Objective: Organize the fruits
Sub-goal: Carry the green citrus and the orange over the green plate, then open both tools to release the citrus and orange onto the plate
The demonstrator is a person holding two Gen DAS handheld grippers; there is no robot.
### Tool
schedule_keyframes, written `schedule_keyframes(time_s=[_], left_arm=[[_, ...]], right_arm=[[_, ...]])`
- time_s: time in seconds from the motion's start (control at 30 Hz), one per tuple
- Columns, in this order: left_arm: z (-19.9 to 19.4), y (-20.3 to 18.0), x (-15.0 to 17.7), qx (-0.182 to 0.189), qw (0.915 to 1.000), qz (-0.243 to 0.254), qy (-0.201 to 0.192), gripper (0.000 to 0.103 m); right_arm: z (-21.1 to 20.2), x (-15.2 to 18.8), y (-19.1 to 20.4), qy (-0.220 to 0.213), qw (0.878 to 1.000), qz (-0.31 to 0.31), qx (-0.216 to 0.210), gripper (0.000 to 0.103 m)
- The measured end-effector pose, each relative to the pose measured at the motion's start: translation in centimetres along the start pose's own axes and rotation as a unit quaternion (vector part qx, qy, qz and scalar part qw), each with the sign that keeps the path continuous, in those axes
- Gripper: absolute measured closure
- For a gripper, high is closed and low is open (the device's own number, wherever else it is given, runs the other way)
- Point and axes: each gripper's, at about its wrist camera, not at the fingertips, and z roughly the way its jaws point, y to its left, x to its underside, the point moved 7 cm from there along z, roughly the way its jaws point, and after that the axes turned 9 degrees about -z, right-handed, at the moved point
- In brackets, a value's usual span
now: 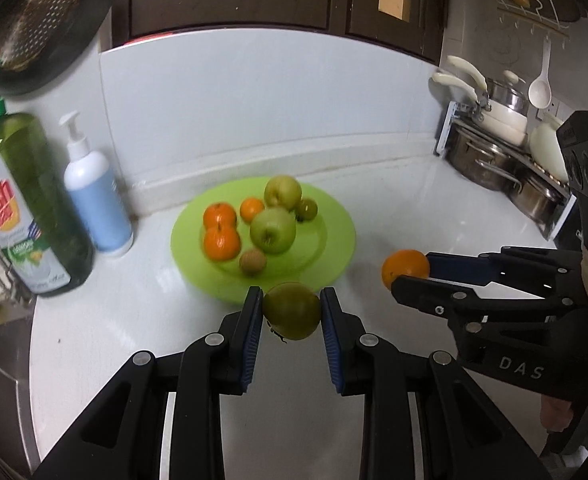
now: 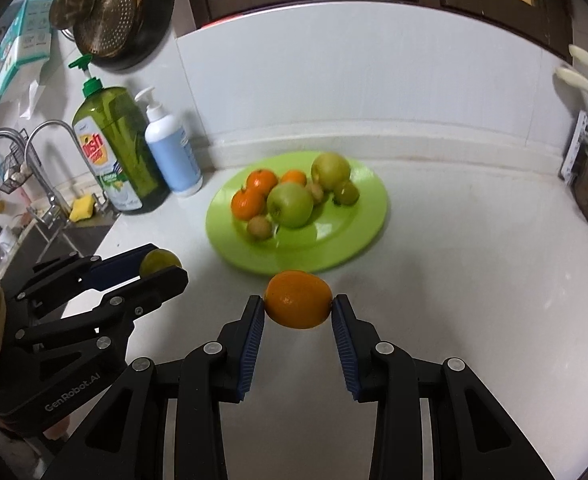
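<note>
Right wrist view: "GenRobot.AI" left gripper (image 2: pixel 162 266) clamping green fruit (image 2: pixel 159 261); right gripper (image 2: pixel 298 306) clamping orange (image 2: pixel 298 299).

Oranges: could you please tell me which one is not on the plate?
The orange clamped in the right gripper; the other three sit on the green plate.

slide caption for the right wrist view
Right gripper holds an orange near the green plate of fruit; left gripper holds a green fruit.

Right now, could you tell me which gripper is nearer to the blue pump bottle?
Left. The left gripper, holding a green fruit, sits on the blue pump bottle's side; the right gripper is farther across.
</note>
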Motion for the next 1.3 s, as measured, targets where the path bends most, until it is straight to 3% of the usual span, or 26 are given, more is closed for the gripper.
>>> schedule_keyframes(time_s=[0.57, 1.0, 1.3], left_arm=[[5.8, -0.7, -3.8, -0.004, 0.9995, -0.028, 0.017, 0.074], [10.2, 0.0, -3.5, -0.013, 0.9979, -0.041, 0.049, 0.074], [9.4, 0.5, -3.5, -0.026, 0.9981, -0.039, 0.039, 0.073]], right_arm=[[4.6, -5.5, -5.0, -0.007, 0.999, -0.034, -0.001, 0.067], [10.1, -5.9, -6.1, 0.029, 0.998, -0.039, -0.035, 0.067], [10.7, -6.1, -6.4, 0.028, 0.999, -0.022, -0.039, 0.066]])
